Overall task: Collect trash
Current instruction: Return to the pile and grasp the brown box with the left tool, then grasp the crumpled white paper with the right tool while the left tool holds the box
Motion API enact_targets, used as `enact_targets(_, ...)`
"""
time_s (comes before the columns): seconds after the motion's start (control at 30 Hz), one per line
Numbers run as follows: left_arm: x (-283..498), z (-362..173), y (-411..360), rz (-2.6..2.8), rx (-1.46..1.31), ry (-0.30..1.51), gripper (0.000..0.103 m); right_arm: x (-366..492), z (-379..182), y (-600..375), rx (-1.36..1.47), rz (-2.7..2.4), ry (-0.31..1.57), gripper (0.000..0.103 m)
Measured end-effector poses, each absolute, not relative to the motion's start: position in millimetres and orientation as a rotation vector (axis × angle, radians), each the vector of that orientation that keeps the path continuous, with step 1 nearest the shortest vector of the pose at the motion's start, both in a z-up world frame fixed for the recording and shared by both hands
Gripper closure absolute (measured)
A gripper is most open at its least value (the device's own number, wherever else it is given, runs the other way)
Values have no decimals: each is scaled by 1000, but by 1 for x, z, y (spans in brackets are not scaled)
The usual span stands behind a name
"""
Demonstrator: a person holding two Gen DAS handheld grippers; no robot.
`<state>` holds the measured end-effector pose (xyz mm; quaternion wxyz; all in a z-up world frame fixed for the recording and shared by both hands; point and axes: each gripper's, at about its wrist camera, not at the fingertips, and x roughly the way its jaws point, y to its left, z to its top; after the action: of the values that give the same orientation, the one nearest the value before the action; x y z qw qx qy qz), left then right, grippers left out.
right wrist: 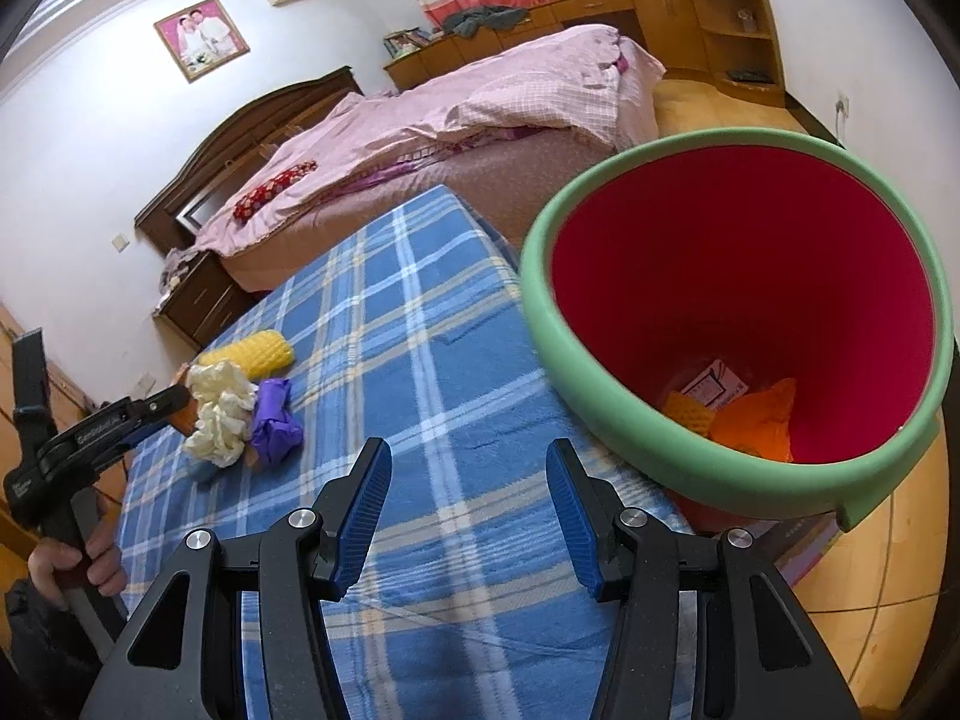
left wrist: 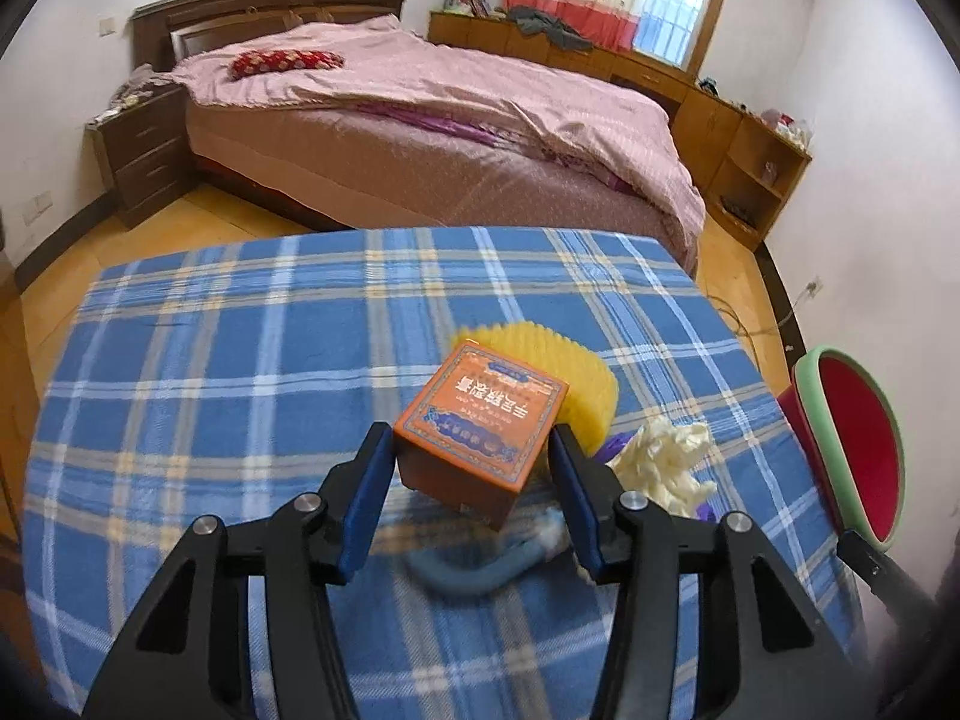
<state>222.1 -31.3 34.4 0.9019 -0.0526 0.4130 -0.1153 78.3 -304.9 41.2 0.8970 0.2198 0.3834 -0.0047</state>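
Note:
My left gripper point(left wrist: 468, 441) is shut on an orange box point(left wrist: 480, 414), which hangs tilted a little above the blue plaid tablecloth point(left wrist: 240, 390). Behind the box lie a yellow ridged piece point(left wrist: 576, 372), a crumpled cream wad point(left wrist: 660, 456) and a purple scrap point(left wrist: 618, 449); a blurred blue-grey item point(left wrist: 474, 576) lies under it. My right gripper point(right wrist: 468, 462) stands open over the cloth with nothing between its fingers. Just right of it is the green-rimmed red bin point(right wrist: 600, 396), holding orange trash point(right wrist: 750, 420). The right wrist view also shows the left gripper point(right wrist: 171, 405) by the cream wad point(right wrist: 219, 414).
A pink-covered bed point(left wrist: 450, 120) stands beyond the table's far edge, with a dark nightstand point(left wrist: 144, 150) and wooden cabinets point(left wrist: 750, 138) along the walls. A cable point(right wrist: 882, 570) runs over the wooden floor by the bin. A hand point(right wrist: 72, 570) grips the left tool's handle.

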Motion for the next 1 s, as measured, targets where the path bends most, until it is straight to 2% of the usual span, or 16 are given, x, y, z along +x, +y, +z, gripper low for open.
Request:
enact_targets(0.3,187,44,10,-102,-148,750,50,91,60,-265,388,73,786,48)
enact_targets(1.0,190,17,64,-55,-299,724,50,153,57,-154,264,219,818,48)
